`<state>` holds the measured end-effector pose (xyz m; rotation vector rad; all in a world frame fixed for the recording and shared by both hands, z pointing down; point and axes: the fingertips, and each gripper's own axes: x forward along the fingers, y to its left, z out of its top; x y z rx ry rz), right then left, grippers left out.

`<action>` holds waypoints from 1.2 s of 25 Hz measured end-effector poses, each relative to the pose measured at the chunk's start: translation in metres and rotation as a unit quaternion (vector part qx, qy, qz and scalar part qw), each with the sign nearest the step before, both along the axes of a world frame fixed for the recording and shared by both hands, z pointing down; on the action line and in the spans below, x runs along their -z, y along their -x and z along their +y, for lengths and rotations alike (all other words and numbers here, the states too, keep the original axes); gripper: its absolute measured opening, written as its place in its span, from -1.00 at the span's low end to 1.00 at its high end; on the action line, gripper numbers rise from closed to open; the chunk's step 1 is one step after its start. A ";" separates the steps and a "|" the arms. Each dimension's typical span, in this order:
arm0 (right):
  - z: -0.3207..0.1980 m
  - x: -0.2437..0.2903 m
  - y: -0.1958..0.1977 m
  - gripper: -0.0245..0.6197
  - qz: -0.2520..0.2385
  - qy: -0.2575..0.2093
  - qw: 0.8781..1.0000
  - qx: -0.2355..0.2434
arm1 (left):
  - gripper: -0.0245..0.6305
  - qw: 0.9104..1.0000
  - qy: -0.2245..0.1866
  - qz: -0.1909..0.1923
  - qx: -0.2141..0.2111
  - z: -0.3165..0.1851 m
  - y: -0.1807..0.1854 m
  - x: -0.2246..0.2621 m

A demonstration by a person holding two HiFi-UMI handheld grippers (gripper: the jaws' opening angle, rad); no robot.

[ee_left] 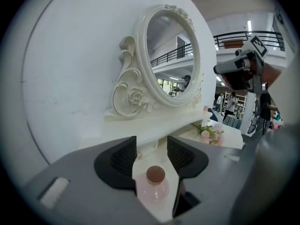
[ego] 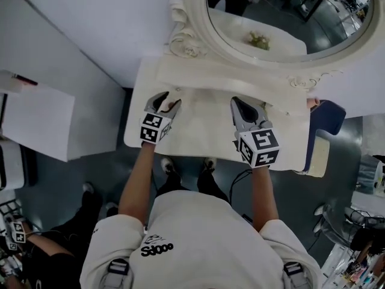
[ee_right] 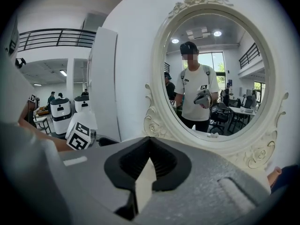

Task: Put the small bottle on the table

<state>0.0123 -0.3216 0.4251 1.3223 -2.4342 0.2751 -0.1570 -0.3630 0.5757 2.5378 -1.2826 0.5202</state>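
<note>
A small pink bottle (ee_left: 155, 182) with a brown cork cap stands upright on the white dressing table (ee_left: 154, 207), low between the jaws of my left gripper (ee_left: 151, 146). The jaws stand apart and the pads do not press on the bottle. In the head view the left gripper (ego: 169, 98) rests over the table's left part (ego: 198, 131); the bottle is hidden there. My right gripper (ego: 245, 104) hovers over the table's right part, its jaws (ee_right: 150, 142) closed together with nothing between them.
An oval ornate mirror (ego: 289, 17) stands at the back of the table, close ahead of both grippers. Pink flowers (ee_left: 208, 134) lie further right on the tabletop. A blue seat (ego: 328, 116) is at the table's right end, a white cabinet (ego: 36, 122) at the left.
</note>
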 end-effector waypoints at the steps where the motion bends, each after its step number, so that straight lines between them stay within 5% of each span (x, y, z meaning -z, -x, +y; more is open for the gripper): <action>1: -0.002 0.004 0.002 -0.92 0.000 -0.004 1.000 0.005 | -0.27 1.000 -0.009 0.004 0.006 0.001 0.004 0.010; 7: -0.016 0.025 0.020 -0.92 0.000 -0.035 0.998 0.043 | -0.88 0.998 -0.046 0.012 0.047 0.002 0.034 0.065; 14: -0.031 0.058 0.042 -0.92 -0.003 -0.075 0.994 0.081 | -0.87 0.993 -0.110 0.007 0.045 0.004 0.046 0.147; 30: -0.043 0.143 0.085 -0.92 0.001 -0.182 0.973 0.139 | -0.87 0.964 -0.263 -0.030 0.028 0.020 0.044 0.299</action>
